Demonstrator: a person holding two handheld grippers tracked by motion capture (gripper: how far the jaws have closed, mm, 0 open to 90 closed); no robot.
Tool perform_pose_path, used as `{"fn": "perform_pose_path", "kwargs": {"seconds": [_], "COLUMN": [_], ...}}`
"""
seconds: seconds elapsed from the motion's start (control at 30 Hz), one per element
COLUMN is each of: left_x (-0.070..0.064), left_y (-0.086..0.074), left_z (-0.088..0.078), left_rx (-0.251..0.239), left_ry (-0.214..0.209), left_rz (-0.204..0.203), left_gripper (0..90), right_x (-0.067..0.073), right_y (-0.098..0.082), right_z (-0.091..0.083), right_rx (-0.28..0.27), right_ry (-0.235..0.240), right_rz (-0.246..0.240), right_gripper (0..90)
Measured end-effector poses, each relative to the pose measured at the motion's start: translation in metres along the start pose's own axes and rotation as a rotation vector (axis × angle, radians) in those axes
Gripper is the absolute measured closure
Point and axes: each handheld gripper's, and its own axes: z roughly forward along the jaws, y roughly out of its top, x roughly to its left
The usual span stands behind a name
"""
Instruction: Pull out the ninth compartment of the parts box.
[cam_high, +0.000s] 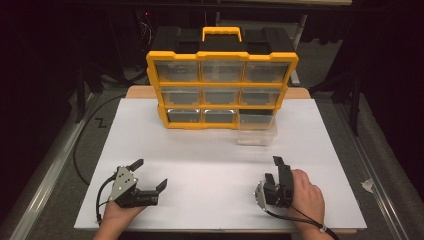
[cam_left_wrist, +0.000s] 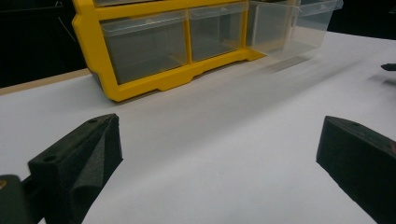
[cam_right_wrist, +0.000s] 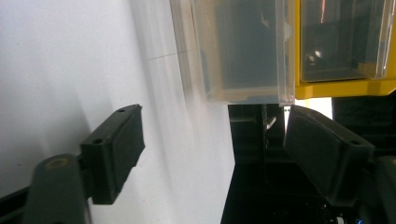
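A yellow and black organiser (cam_high: 222, 85) with clear drawers stands at the back of the white table (cam_high: 200, 165). Its bottom right drawer (cam_high: 256, 129) is pulled out toward me; it looks empty. The same drawer (cam_left_wrist: 294, 25) shows in the left gripper view and the drawer (cam_right_wrist: 238, 51) in the right gripper view, turned on its side. My left gripper (cam_high: 150, 175) rests near the front left, jaws wide apart, nothing between them. My right gripper (cam_high: 274, 170) rests at the front right, pointing at the drawer, jaws apart and empty.
Dark floor and metal rails run along both sides of the table. A black cable (cam_high: 82, 145) loops off the left edge. A scrap of tape (cam_high: 367, 185) lies on the floor at the right.
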Motion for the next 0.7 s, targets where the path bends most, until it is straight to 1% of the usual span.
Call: {"fn": "perform_pose_path", "kwargs": {"seconds": [0.07, 0.1, 0.13, 0.17, 0.2, 0.27, 0.43, 0.57, 0.63, 0.67, 0.7], "left_x": [0.0001, 0.0001, 0.0001, 0.0002, 0.0003, 0.0004, 0.0005, 0.0017, 0.0019, 0.0019, 0.0018], "left_y": [0.0001, 0.0002, 0.0002, 0.0003, 0.0002, 0.0002, 0.0005, 0.0003, 0.0002, 0.0003, 0.0004], "left_z": [-0.0003, -0.0005, -0.0005, -0.0007, -0.0007, -0.0004, -0.0009, -0.0003, 0.0003, 0.0005, 0.0005], "left_rx": [-0.001, -0.003, -0.003, -0.003, -0.002, -0.001, -0.003, 0.001, 0.005, 0.005, 0.005], "left_ry": [0.001, 0.001, 0.001, 0.003, 0.002, 0.002, 0.006, 0.015, 0.018, 0.018, 0.019], "left_rz": [0.001, 0.001, 0.001, 0.001, 0.0, -0.002, -0.001, -0.003, -0.006, -0.008, -0.008], "left_gripper": [1.0, 1.0, 1.0, 1.0, 1.0, 1.0, 1.0, 1.0, 1.0, 1.0, 1.0], "right_x": [0.0003, 0.0005, 0.0004, 0.0008, 0.0012, 0.0017, 0.0001, -0.0013, -0.003, -0.0039, -0.0047], "right_y": [0.0003, 0.0004, 0.0007, 0.0014, 0.002, 0.0045, 0.0057, 0.0021, 0.0002, -0.0011, -0.0025], "right_z": [0.0002, 0.0002, 0.0003, 0.0005, -0.0002, -0.0019, -0.0028, -0.0012, -0.0004, 0.0005, 0.0015], "right_rx": [-0.001, -0.003, -0.007, -0.012, -0.019, -0.037, -0.05, -0.038, -0.028, -0.03, -0.03], "right_ry": [0.0, 0.0, -0.004, -0.009, -0.009, -0.047, -0.063, -0.053, -0.035, -0.02, -0.006], "right_rz": [-0.005, -0.005, -0.004, 0.002, 0.0, -0.012, -0.006, 0.036, 0.096, 0.135, 0.164], "right_gripper": [15.9, 12.2, 5.3, 0.8, 0.8, 0.8, 0.8, 0.9, 0.9, 0.9, 0.9]}}
